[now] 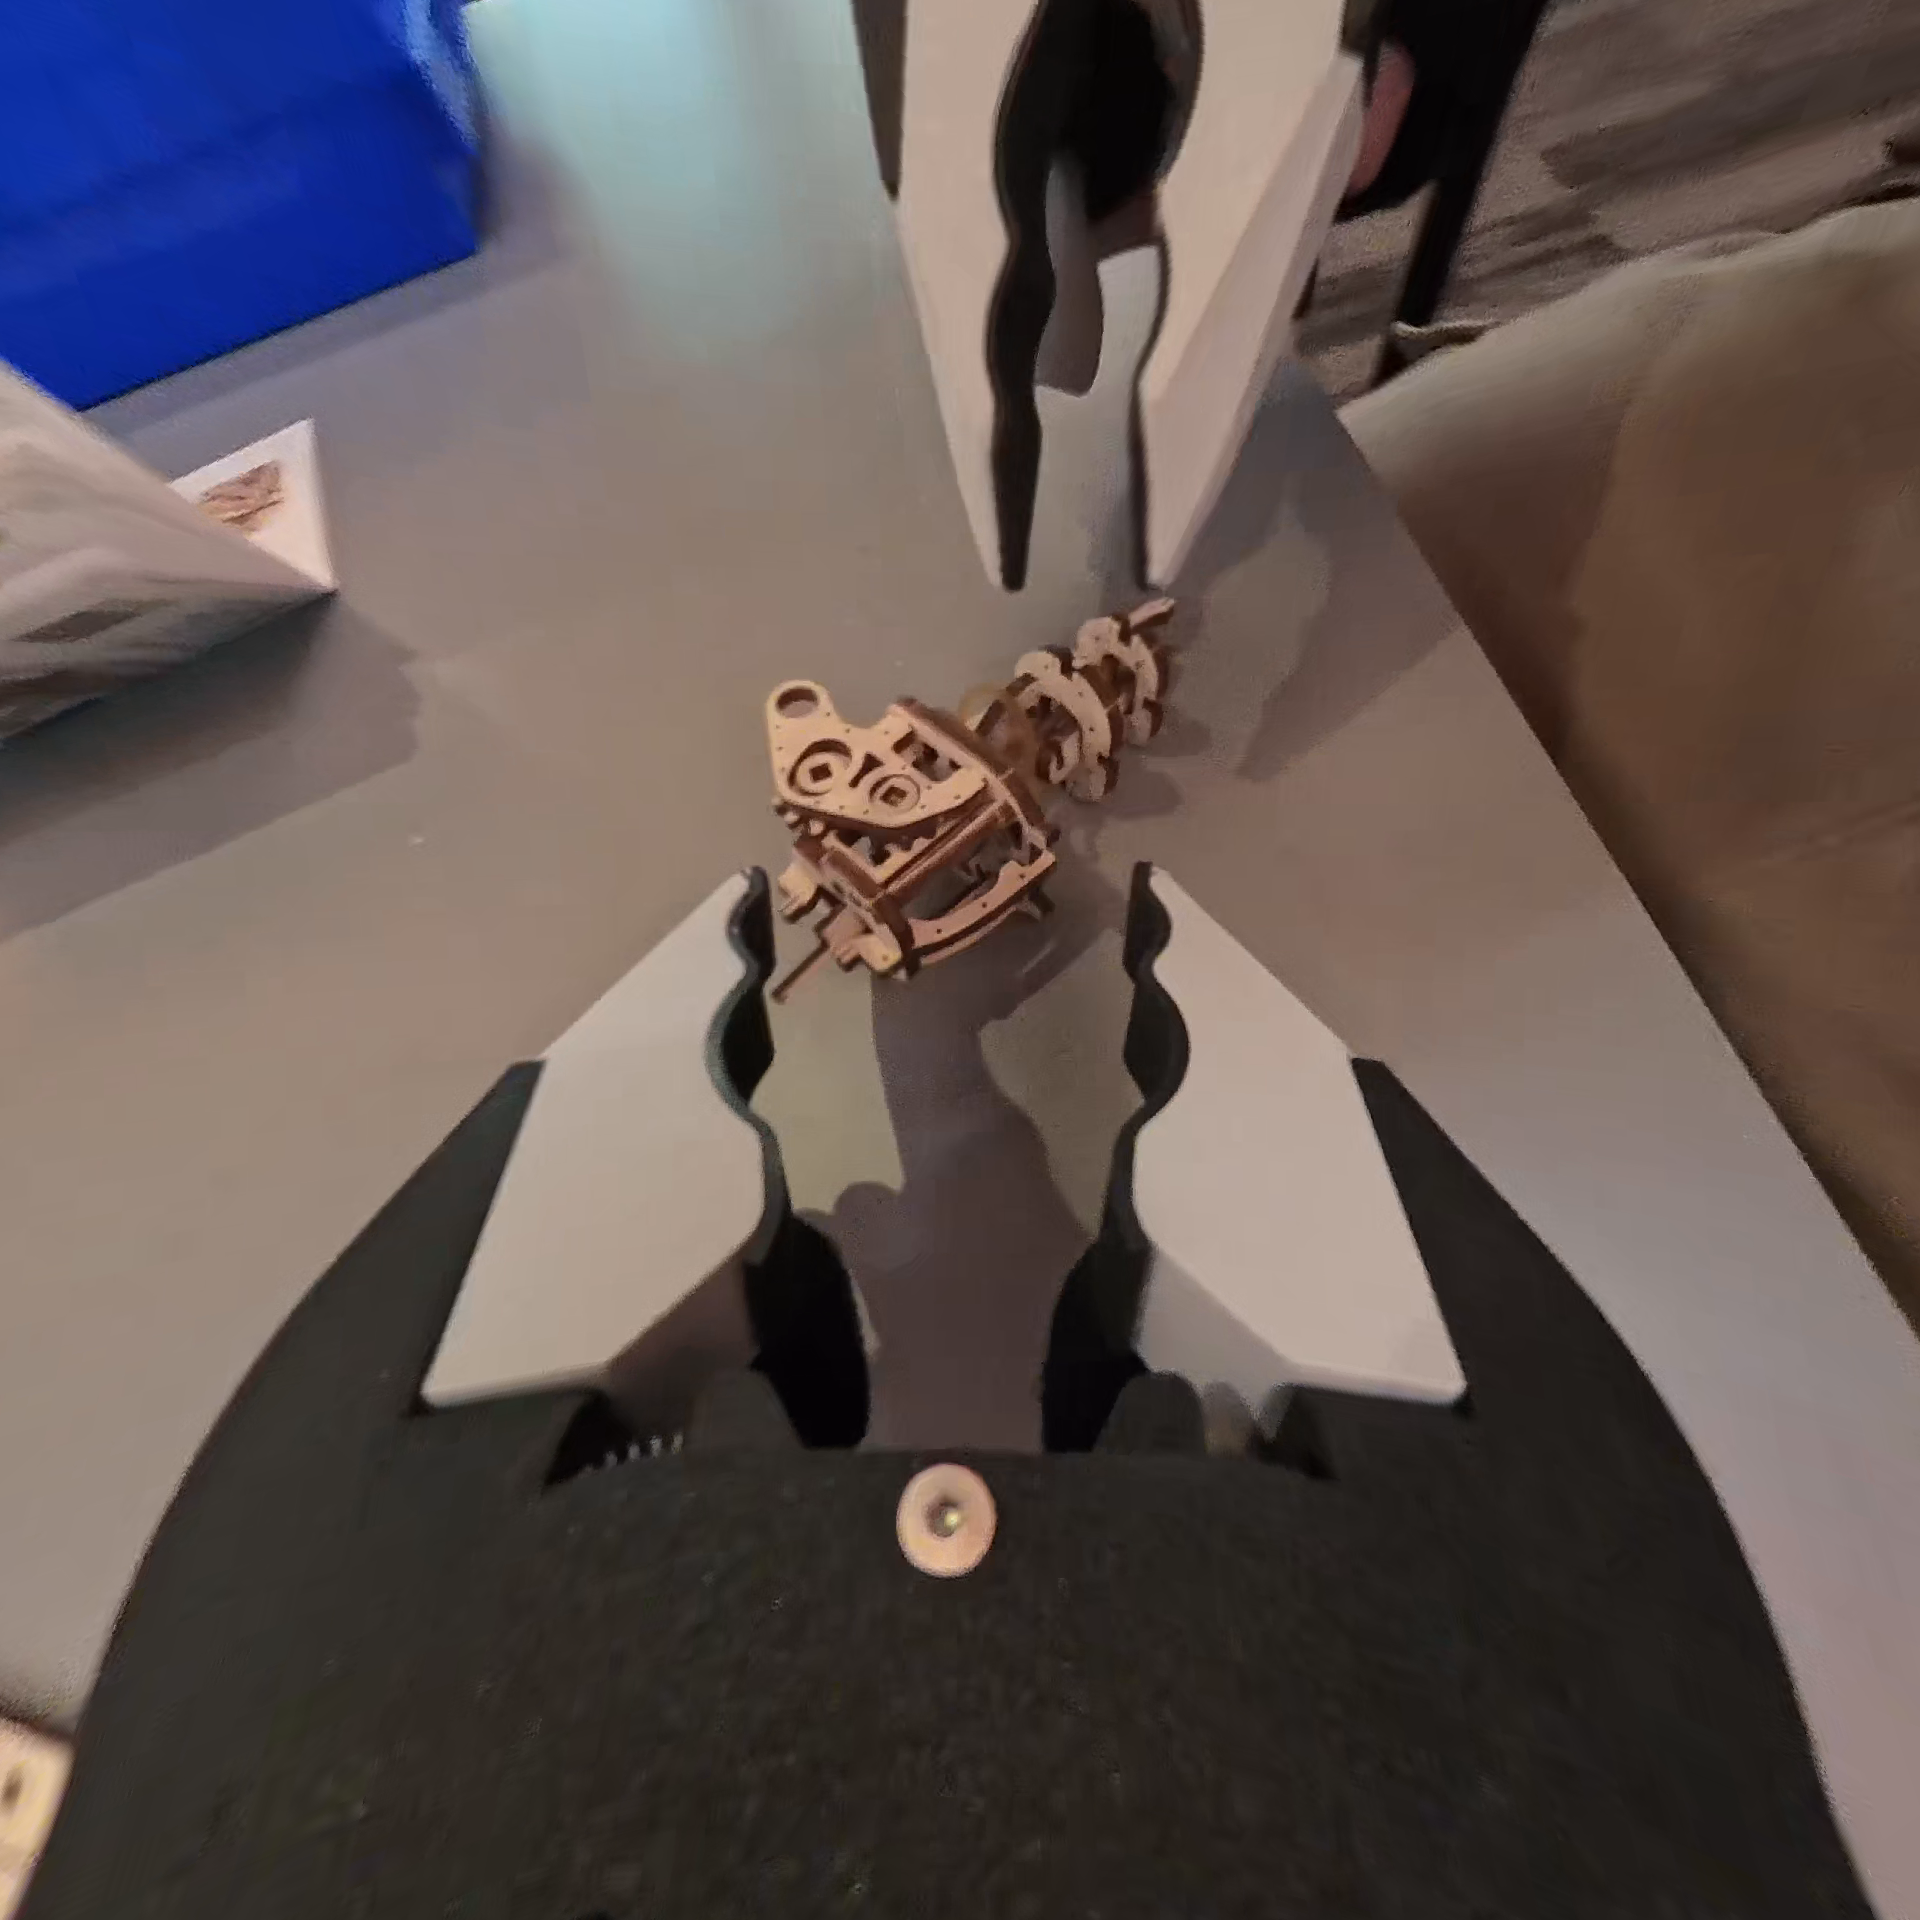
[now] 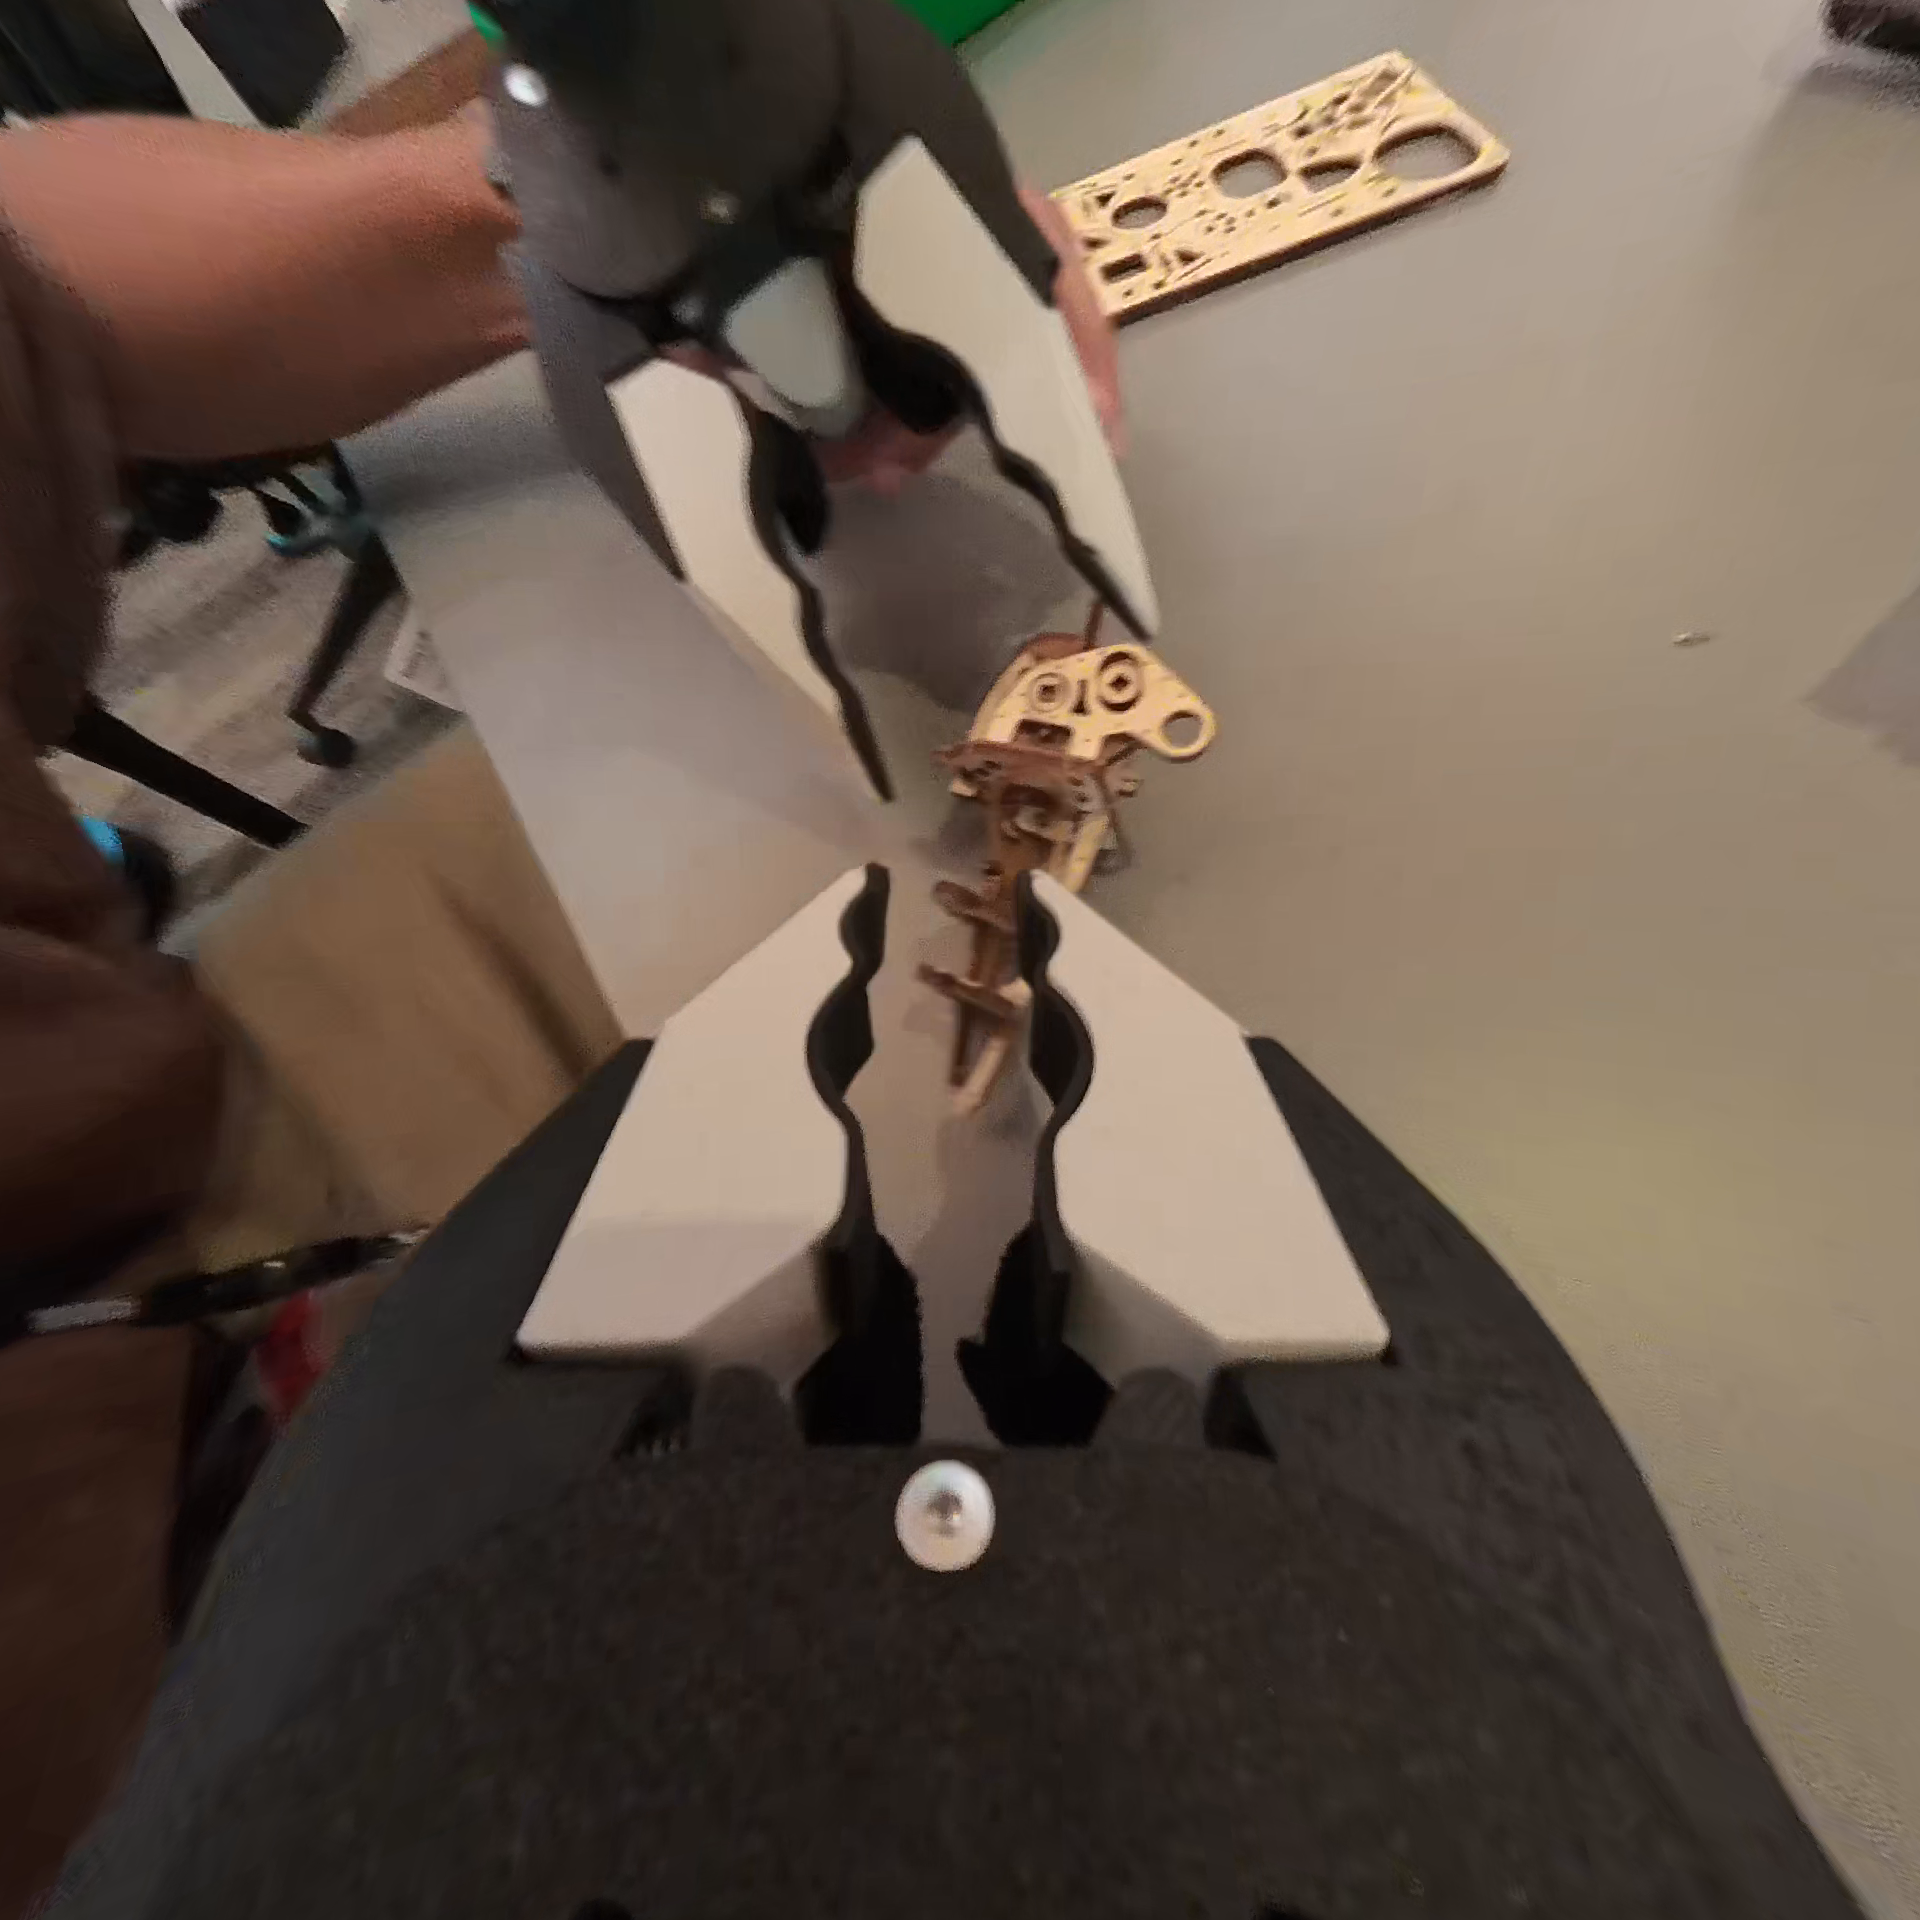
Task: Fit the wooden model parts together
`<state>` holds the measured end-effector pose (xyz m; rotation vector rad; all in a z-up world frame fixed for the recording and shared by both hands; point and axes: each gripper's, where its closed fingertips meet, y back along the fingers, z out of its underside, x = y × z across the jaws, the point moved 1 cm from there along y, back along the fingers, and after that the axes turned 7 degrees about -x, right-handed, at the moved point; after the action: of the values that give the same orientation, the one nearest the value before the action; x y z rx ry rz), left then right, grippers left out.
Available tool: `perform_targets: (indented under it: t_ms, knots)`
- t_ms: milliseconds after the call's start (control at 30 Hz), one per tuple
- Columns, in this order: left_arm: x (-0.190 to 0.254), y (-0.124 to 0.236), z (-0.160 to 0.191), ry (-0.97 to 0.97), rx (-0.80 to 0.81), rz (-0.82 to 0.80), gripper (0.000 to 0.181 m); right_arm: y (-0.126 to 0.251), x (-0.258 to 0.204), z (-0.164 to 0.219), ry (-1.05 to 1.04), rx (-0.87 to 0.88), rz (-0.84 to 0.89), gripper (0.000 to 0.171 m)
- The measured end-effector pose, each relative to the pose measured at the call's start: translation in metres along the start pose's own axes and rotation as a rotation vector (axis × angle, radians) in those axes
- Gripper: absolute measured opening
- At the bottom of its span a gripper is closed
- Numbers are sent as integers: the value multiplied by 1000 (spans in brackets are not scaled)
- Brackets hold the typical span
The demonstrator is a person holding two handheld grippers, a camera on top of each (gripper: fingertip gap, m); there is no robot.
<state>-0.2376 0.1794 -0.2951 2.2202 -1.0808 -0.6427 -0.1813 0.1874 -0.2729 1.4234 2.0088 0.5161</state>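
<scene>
At frame centre the wooden model (image 1: 914,821) lies on the grey table (image 1: 520,831). The left gripper (image 1: 951,883) hangs spread and empty just before it. The right gripper (image 2: 951,883), fingers parted, straddles its segmented tail (image 2: 982,987) without clamping it.

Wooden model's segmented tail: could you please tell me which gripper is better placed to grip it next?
Probably the right. The right gripper has the segmented tail lined up between its open fingers; the left gripper, also open, faces the model's body instead.

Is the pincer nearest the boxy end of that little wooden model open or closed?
Open. The left gripper has a wide gap between its two fingers, with grey table showing through, and nothing is held. The wooden model lies just beyond its tips.
</scene>
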Motion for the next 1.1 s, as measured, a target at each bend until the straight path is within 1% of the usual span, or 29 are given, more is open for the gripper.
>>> perform_targets:
  t_ms: [67, 100, 167, 267, 333, 367, 500, 533, 633, 700, 767, 833, 933, 1000, 1100]
  knots:
    - [-3, -8, -3, -25, 25, 57, 64, -3, -7, 5, -62, -13, -22, 27]
    - [-2, -12, -4, -31, 35, 97, 62, -4, -8, 9, -73, -18, -5, 28]
    - [-4, -18, -5, -52, 27, 119, 58, -5, 0, 18, -49, -24, 112, 31]
    - [-12, -23, -5, -71, 16, 70, 55, -2, 12, 20, 44, -29, 318, 34]
    - [-20, -24, -3, 22, -8, 50, 55, -2, 22, 21, 96, -57, 434, 35]
    - [-20, -23, -2, 83, -20, 72, 55, -3, 27, 21, 105, -65, 473, 36]
    - [-17, -18, 5, 294, -54, 168, 54, -4, 28, 20, 84, -53, 484, 38]
    - [-17, -16, 5, 351, -55, 190, 54, -4, 25, 22, 85, -60, 463, 35]
    - [-14, -14, 1, 481, -26, 285, 54, 0, 13, 23, 75, -66, 362, 34]
    - [-9, -13, -2, 492, -5, 334, 54, 8, 6, 20, 43, -37, 312, 34]
    - [-7, -14, -3, 484, -12, 340, 54, 16, 2, 16, 0, -10, 273, 35]
    - [-4, -14, -5, 483, -16, 345, 54, 21, 4, 14, -9, -1, 280, 37]
    - [2, -15, -6, 496, -29, 375, 54, 25, 1, 0, 73, -7, 332, 35]
    - [6, -16, -6, 502, -41, 385, 54, 20, -6, -12, 140, -41, 354, 32]
    - [7, -17, -9, 522, -40, 390, 54, 1, -15, -14, 225, -167, 405, 25]
